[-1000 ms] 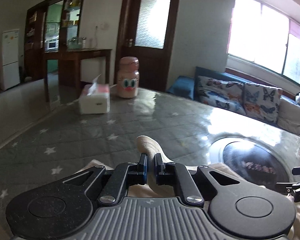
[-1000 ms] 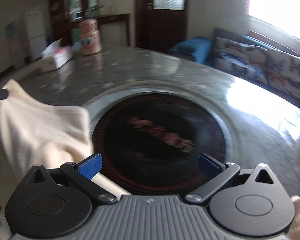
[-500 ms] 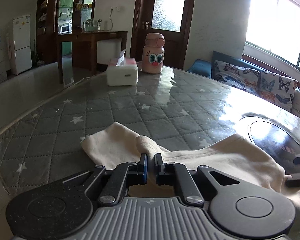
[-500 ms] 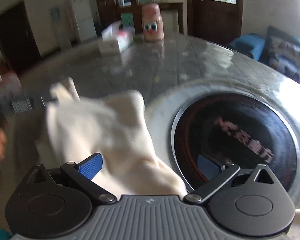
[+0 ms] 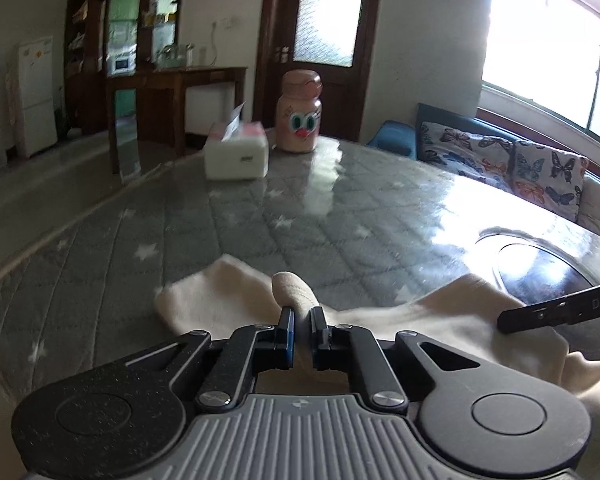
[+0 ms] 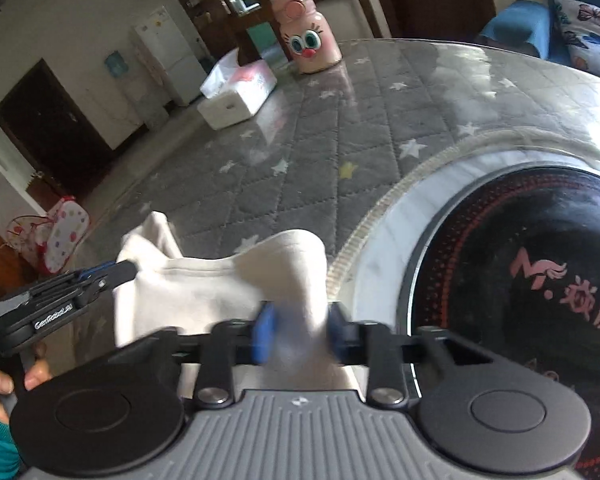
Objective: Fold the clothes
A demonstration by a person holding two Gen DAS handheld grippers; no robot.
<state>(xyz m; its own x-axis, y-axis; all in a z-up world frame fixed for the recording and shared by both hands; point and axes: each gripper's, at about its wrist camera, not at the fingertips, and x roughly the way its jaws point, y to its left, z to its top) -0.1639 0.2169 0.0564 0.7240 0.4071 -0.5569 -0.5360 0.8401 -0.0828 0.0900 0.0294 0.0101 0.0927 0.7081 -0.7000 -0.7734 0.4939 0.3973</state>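
Observation:
A cream garment (image 5: 451, 320) lies bunched on the grey star-quilted table (image 5: 260, 232) near the front edge. My left gripper (image 5: 301, 316) is shut on a fold of the garment, which sticks up between its fingers. In the right wrist view my right gripper (image 6: 300, 326) is closing on another part of the cream garment (image 6: 204, 280), with blurred cloth between its blue pads. The left gripper (image 6: 80, 284) shows at the left of that view, holding the cloth's far edge. The right gripper's finger (image 5: 559, 308) shows at the right of the left wrist view.
A white tissue box (image 5: 238, 154) and a pink cartoon-face bottle (image 5: 300, 118) stand at the table's far side. A round black induction plate (image 6: 539, 280) is set into the table at the right. A sofa with butterfly cushions (image 5: 519, 164) lies beyond.
My right gripper went from wide open to closed around the cloth after moving left onto the garment. My left gripper kept its hold while the garment shifted and spread on the table.

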